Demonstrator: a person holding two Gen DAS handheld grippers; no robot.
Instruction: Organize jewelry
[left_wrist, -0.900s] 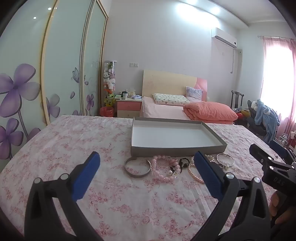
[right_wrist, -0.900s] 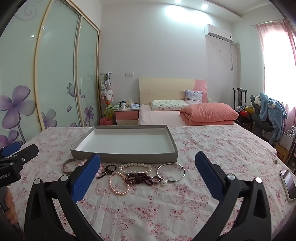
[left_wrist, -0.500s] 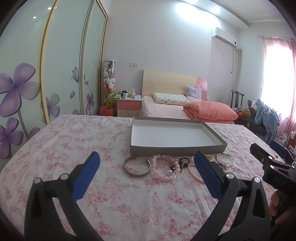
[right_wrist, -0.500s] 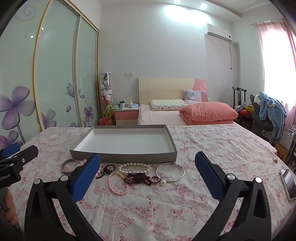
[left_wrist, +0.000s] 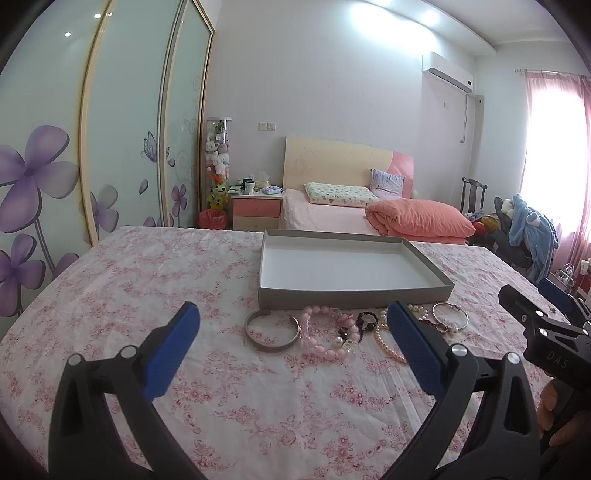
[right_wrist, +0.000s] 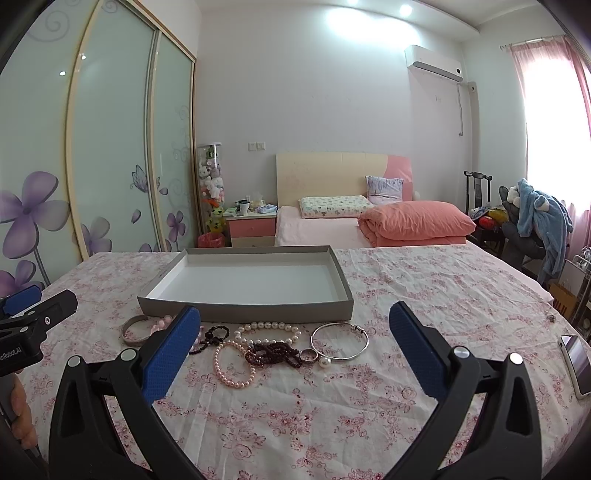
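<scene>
A shallow grey tray (left_wrist: 354, 295) (right_wrist: 243, 308) with a white inside stands empty on the floral cloth. In front of it lies a row of jewelry: a silver cuff (left_wrist: 271, 330) (right_wrist: 135, 329), a pink bead bracelet (left_wrist: 325, 332), dark bead strands (right_wrist: 273, 354), a pearl bracelet (right_wrist: 234, 363), a white pearl strand (right_wrist: 269, 326), a thin silver bangle (right_wrist: 340, 341) (left_wrist: 450, 314) and a small ring (right_wrist: 308, 355). My left gripper (left_wrist: 291, 347) hovers open before the cuff and pink beads. My right gripper (right_wrist: 293, 349) hovers open before the pearls and dark beads. Neither holds anything.
A phone (right_wrist: 576, 365) lies at the cloth's right edge. Behind the table are a bed with a pink duvet (right_wrist: 413, 221), a nightstand (right_wrist: 251, 229), sliding wardrobe doors (right_wrist: 110, 147) on the left and a chair with blue clothes (right_wrist: 539, 221) on the right.
Both views have crept slightly closer to the jewelry row; nothing was taken or moved, and both grippers stay wide.
</scene>
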